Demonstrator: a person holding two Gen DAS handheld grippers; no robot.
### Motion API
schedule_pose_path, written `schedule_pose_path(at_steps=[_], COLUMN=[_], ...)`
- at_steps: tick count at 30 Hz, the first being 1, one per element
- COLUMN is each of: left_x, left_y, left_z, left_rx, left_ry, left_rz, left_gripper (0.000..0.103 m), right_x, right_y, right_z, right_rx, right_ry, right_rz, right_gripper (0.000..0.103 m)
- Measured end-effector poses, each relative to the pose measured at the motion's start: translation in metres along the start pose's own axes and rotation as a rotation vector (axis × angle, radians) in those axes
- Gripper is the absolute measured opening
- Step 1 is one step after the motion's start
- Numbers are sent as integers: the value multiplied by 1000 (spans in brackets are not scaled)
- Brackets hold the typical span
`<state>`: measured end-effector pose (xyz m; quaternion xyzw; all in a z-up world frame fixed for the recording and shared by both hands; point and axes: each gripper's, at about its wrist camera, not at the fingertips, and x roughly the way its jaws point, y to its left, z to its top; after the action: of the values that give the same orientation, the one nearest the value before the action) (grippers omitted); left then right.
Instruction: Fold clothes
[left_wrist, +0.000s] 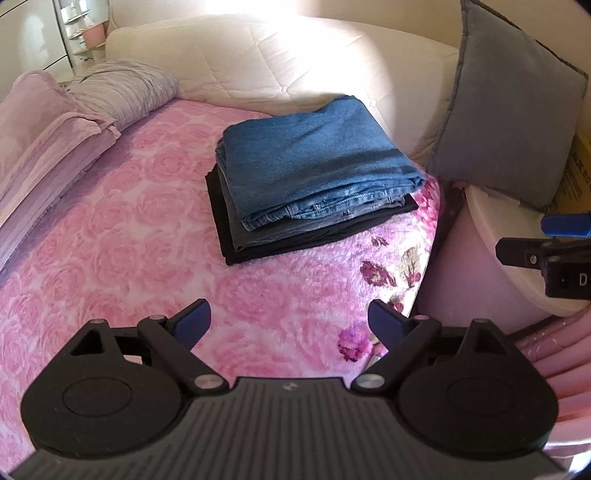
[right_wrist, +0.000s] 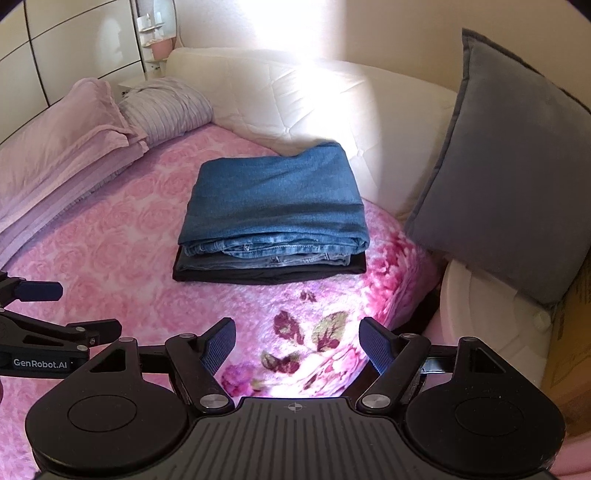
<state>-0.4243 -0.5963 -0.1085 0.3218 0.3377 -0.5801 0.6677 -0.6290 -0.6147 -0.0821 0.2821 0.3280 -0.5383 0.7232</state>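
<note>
Stack of 3 folded garments on the pink rose-print blanket (left_wrist: 110, 236), toward 12 o'clock from both grippers. Blue jeans (left_wrist: 317, 162) on top, folded flat into a neat rectangle, waistband seam and rivet button showing along the near edge. Grey denim piece (right_wrist: 221, 263) under it, only its edge visible. Black garment (right_wrist: 266, 276) at the bottom, sticking out a little past the other 2 on the near and left sides. Stack sits near the cream quilted headboard (left_wrist: 295, 59), grey cushion (right_wrist: 509, 177) at about 2 o'clock, lilac pillows (left_wrist: 40, 122) at 10 o'clock.

Left gripper (left_wrist: 290, 323): fingers spread wide, nothing between the blue pads (left_wrist: 192, 325), hovering over bare blanket, well short of the stack.

Right gripper (right_wrist: 297, 345): jaws also wide apart, empty, above the blanket's purple leaf pattern (right_wrist: 306, 336) near the bed edge, touching no clothing. Each gripper shows at the edge of the other's view.
</note>
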Motion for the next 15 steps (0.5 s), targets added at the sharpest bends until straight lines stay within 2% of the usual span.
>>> schedule_pose_path(at_steps=[9, 15], left_x=[-8, -7], left_y=[0, -2], left_z=[2, 3], left_rx=[-31, -82], left_ry=[-66, -71], left_rz=[-10, -14], left_gripper=[90, 90], right_x=[4, 6], right_y=[1, -3], right_z=[0, 2], right_rx=[-24, -31], right_ry=[-11, -12], right_rz=[-3, -2], right_gripper=[77, 77])
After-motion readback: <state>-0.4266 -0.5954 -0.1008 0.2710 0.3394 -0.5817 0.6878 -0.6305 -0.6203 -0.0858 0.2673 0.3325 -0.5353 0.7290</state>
